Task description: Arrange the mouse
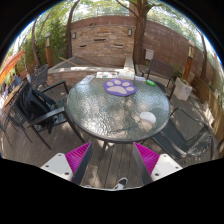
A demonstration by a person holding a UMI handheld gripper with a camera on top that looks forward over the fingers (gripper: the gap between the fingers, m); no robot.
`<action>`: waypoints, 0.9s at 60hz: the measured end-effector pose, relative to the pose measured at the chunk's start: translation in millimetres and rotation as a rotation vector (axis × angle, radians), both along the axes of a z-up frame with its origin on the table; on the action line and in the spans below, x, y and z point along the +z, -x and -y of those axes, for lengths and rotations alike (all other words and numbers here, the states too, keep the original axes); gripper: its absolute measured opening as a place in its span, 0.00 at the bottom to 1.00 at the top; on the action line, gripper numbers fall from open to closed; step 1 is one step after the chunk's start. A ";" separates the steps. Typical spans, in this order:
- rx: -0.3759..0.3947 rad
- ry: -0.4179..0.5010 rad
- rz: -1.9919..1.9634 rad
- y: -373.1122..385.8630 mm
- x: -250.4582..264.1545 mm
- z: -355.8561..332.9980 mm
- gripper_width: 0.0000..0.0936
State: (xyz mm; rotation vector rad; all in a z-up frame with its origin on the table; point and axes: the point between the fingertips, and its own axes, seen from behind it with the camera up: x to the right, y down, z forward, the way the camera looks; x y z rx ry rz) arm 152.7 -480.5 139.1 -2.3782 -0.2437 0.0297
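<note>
A round glass table (100, 110) stands ahead of me on a wooden deck. A purple mouse pad with a white paw print (120, 88) lies at the table's far side. A small white mouse (148, 118) lies near the table's right front edge, apart from the pad. My gripper (112, 160) is held back from the table, above the deck, well short of both. Its fingers (78, 156) with magenta pads stand wide apart with nothing between them.
Dark metal chairs stand to the left (35, 108) and right (185, 135) of the table, and one behind it (160, 68). A small green object (152, 83) lies beside the pad. A brick wall (110, 40) closes the back. A person's shoe (120, 183) shows below.
</note>
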 end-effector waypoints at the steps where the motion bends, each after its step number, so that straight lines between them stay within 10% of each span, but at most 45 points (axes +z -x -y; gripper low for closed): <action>1: -0.014 0.000 0.003 -8.5 -4.0 -4.2 0.90; 18: -0.143 -0.061 0.052 -147.6 -78.2 -118.7 0.91; 54: -0.063 -0.107 -0.016 -202.1 -152.3 -295.5 0.89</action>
